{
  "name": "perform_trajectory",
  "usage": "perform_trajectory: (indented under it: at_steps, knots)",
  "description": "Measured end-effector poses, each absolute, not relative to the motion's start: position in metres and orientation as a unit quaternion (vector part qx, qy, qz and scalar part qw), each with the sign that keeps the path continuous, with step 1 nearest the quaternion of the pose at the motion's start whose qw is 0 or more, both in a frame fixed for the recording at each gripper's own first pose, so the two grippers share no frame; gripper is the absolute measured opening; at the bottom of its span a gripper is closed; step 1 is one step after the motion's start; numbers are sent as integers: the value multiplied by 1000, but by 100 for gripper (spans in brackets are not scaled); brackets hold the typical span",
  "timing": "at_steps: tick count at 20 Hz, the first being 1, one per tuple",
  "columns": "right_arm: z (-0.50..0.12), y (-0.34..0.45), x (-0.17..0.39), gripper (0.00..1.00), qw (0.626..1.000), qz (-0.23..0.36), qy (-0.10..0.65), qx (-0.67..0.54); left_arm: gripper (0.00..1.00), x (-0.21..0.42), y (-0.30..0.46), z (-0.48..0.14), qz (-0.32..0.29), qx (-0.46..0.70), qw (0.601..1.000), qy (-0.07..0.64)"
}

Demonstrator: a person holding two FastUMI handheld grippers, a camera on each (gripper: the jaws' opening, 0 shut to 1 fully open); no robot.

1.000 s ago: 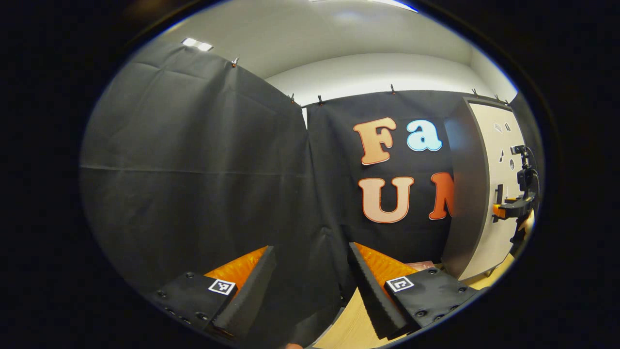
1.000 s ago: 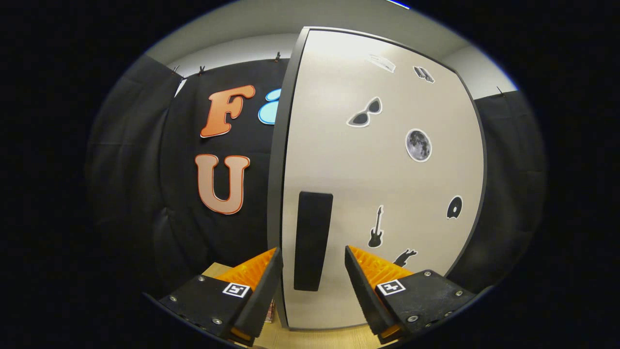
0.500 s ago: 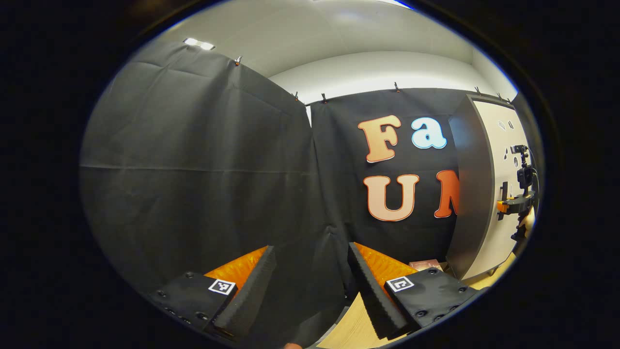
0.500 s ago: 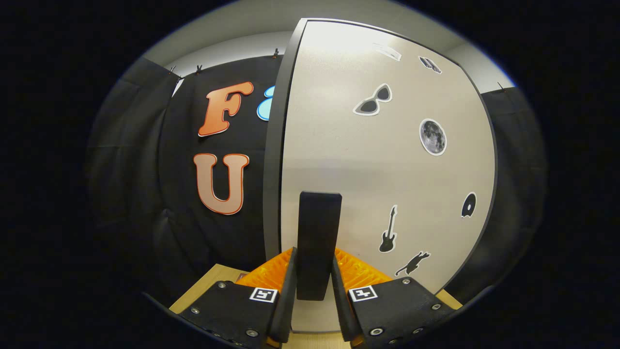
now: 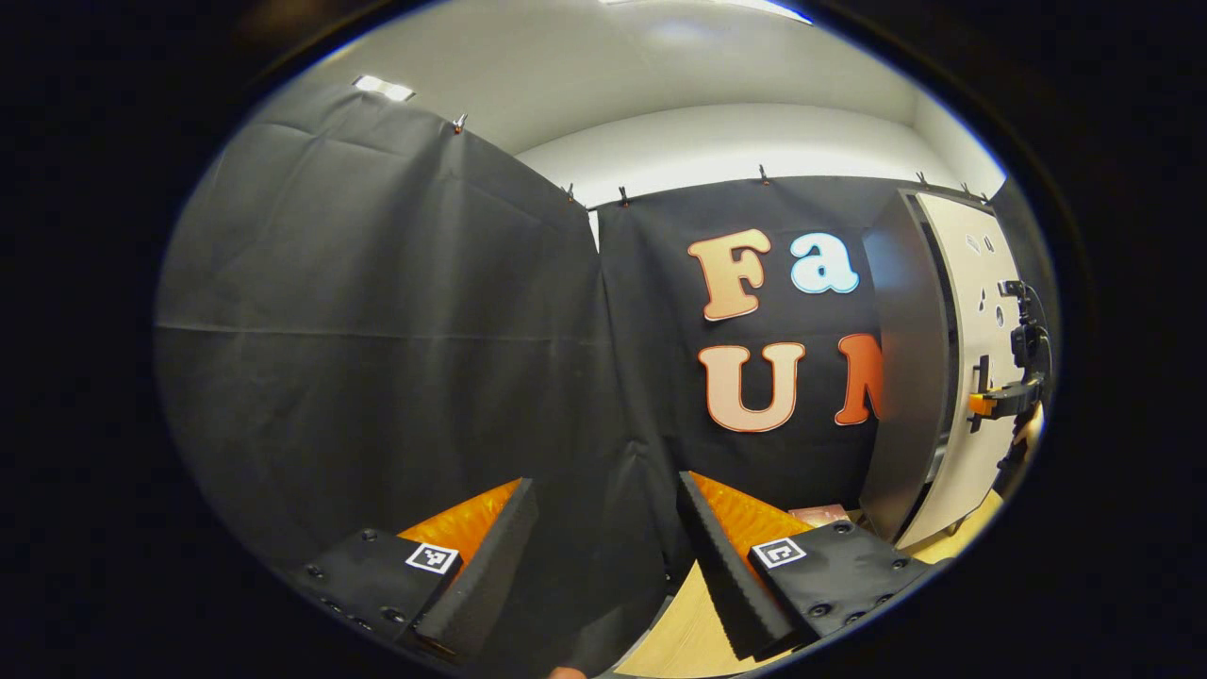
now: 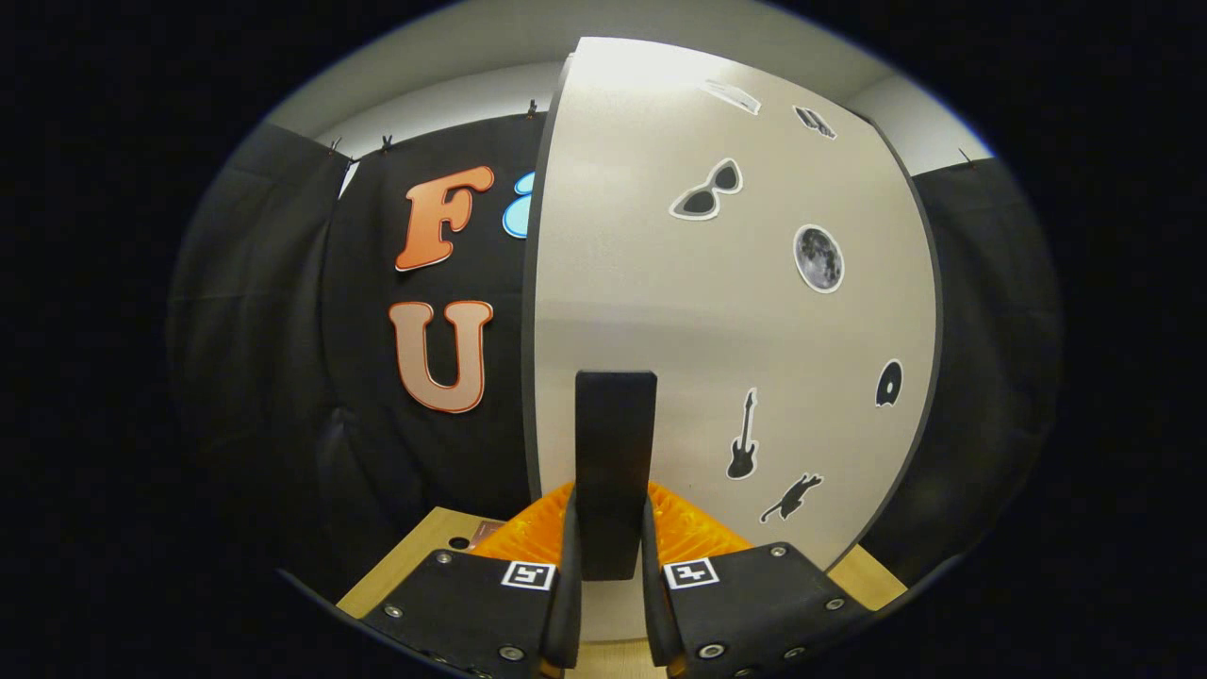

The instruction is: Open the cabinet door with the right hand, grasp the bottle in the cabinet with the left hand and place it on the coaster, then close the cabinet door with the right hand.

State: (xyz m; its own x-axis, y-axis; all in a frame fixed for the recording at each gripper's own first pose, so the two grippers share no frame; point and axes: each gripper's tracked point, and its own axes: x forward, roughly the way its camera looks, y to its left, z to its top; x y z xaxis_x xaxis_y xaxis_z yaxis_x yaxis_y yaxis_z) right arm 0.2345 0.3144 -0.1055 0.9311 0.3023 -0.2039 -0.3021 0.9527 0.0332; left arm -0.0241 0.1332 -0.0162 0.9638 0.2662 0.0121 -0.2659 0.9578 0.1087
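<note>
The cabinet point(image 5: 903, 377) stands at the right of the left gripper view, grey-sided, its beige door point(image 5: 973, 358) a narrow crack ajar. In the right gripper view the door point(image 6: 717, 321), dotted with stickers, looms close. My right gripper point(image 6: 608, 589) is shut on its black vertical handle point(image 6: 615, 453); the same gripper point(image 5: 1001, 401) shows far off at the handle. My left gripper point(image 5: 603, 566) is open and holds nothing, facing the black cloth. A reddish-brown coaster point(image 5: 820, 514) lies on the table left of the cabinet. The bottle is hidden behind the door.
The light wooden table point(image 5: 679, 632) runs under both grippers and the cabinet. Black cloth walls close the booth to the left and behind. A corner of the table point(image 6: 415, 566) shows left of the door.
My right gripper moved in and shut on the door handle. Since then the door has swung out a crack from the cabinet's side. My left gripper has barely moved.
</note>
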Motion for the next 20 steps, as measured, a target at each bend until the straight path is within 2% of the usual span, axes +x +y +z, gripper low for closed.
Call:
perform_trajectory:
  at_steps: [7, 8, 9, 12, 20]
  knots:
    - [-103, 297, 218, 26, 984, 147, 102, 12, 97, -34, 121, -13, 111, 57, 992, -6]
    - [-103, 295, 217, 23, 985, 143, 98, 8, 97, -38, 119, -12, 109, 58, 992, -7]
    - [-102, 292, 216, 26, 986, 139, 94, 5, 97, -42, 117, -10, 108, 60, 992, -8]
    - [-101, 285, 213, 26, 987, 135, 90, 10, 97, -55, 114, -6, 108, 64, 992, -13]
    - [-99, 265, 203, 23, 989, 122, 82, 8, 98, -54, 90, -2, 84, 64, 994, -19]
